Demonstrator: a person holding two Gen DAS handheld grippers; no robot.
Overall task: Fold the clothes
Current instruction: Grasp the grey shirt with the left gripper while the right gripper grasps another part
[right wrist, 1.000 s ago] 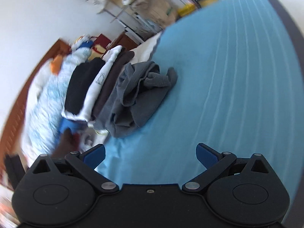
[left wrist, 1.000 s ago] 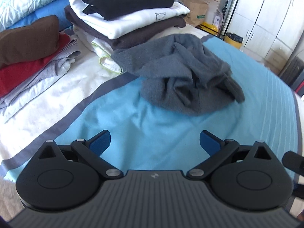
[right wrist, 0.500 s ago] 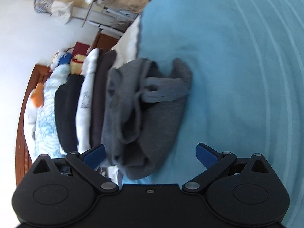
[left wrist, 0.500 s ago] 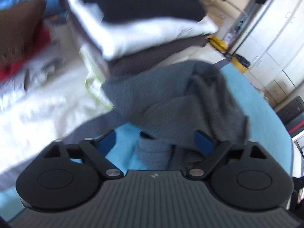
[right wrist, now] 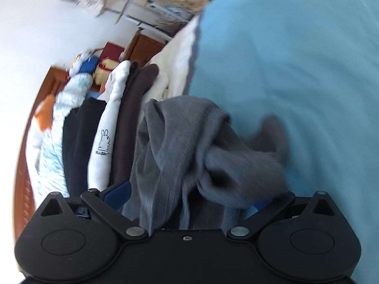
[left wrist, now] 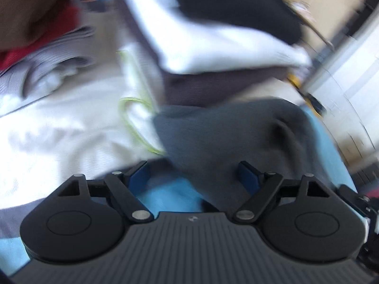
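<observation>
right claw (right wrist: 187,190) straddling grey garment (right wrist: 189,142), folded stack (right wrist: 113,127) beside

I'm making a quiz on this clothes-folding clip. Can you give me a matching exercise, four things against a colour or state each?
Things:
1. crumpled sweater
2. bedspread
3. rabbit-print top
4. left claw

Colour or state:
a. white, folded in the stack
b. open
c. grey, unfolded
d. light blue

Pairs: 1-c, 2-d, 3-a, 4-b
</observation>
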